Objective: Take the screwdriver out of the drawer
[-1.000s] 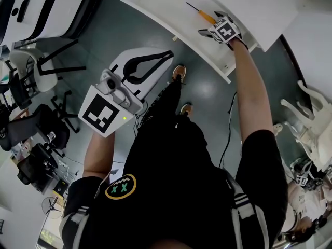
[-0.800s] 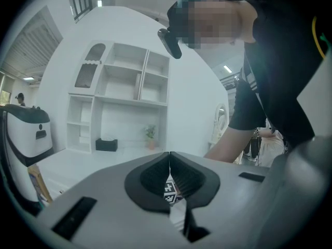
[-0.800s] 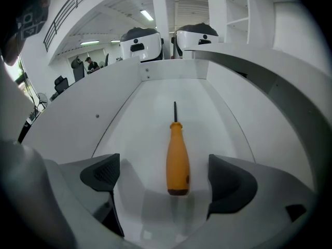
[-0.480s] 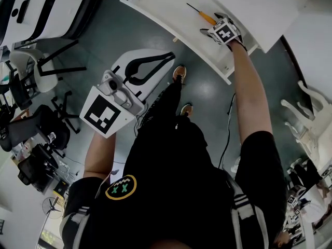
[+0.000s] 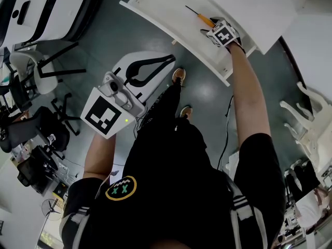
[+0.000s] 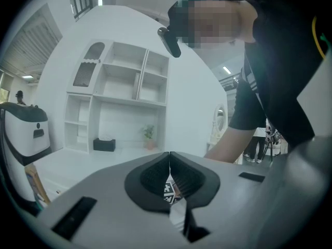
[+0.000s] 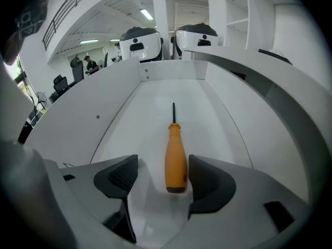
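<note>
Head view: the screwdriver [image 5: 205, 19] is seen in the open drawer [image 5: 171, 32] at 1 o'clock, with the right gripper [image 5: 210, 31] at its handle. The left gripper [image 5: 165, 57] is held at 11 o'clock.

Left gripper view: its jaws are pressed together, empty.

Right gripper view: the jaws, just closing, straddle the orange handle, nearer the right pad and not yet pinched. The grip should be centred before the squeeze is finished.

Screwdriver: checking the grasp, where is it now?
In the right gripper view the screwdriver lies on the drawer floor, handle between the right gripper's fingers, which have just been closing, nearer the right one.
</note>
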Tool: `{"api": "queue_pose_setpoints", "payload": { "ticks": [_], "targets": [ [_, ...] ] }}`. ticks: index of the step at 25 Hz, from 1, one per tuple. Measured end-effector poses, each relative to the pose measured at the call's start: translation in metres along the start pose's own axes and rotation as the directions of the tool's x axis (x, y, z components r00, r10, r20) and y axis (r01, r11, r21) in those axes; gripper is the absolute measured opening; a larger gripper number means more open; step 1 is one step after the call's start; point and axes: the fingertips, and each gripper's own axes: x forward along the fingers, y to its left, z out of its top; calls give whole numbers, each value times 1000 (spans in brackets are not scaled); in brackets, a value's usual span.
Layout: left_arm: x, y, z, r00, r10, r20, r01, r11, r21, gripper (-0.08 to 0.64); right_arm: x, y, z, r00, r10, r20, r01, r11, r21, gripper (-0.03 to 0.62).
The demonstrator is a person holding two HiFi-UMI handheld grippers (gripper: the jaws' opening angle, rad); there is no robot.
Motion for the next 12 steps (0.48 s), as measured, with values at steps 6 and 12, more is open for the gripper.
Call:
{"api": "queue_pose_setpoints", "payload": {
  "ticks": [6,12],
  "targets": [
    [-1,-2,0,1000,-1,-1,1,1000,0,20,-2,3,2,1000,0,1,0,1000,-7,255],
    [-2,-2,1,1000,1,-2,-1,1000,1,20,-3,5,2,1000,7,-3,-7,1000,-3,161]
  ]
}}
